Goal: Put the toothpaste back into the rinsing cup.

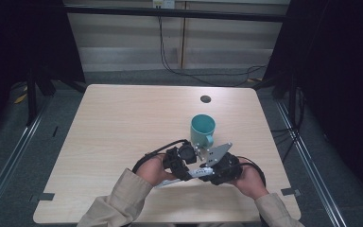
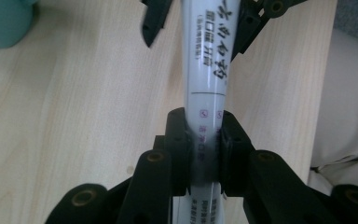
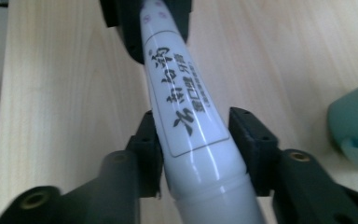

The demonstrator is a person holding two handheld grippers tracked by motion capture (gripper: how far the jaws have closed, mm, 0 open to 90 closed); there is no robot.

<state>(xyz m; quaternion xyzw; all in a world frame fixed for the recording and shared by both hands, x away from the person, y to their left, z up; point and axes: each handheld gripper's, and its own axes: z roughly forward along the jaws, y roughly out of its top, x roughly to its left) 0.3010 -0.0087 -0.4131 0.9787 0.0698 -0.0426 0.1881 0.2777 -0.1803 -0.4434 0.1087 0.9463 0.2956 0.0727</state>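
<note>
Together, left gripper (image 2: pixel 204 140) clamped on white toothpaste tube (image 2: pixel 207 70) (flat end), right gripper (image 3: pixel 193 140) straddling its thicker part, one jaw apart, teal mug (image 1: pixel 202 130) just beyond.

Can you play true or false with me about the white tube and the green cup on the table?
1. The left gripper squeezes the white tube between its fingers. True.
2. The green cup lies tipped over on its side. False: it stands upright on the wooden table, its opening facing up.
3. The tube has black writing on it. True.
4. The tube is inside the cup. False: it is held over the table, on the near side of the cup, between the two grippers.
5. The right gripper has its fingers on both sides of the tube. True, though a gap shows at one finger, so it is not pinching it.
</note>
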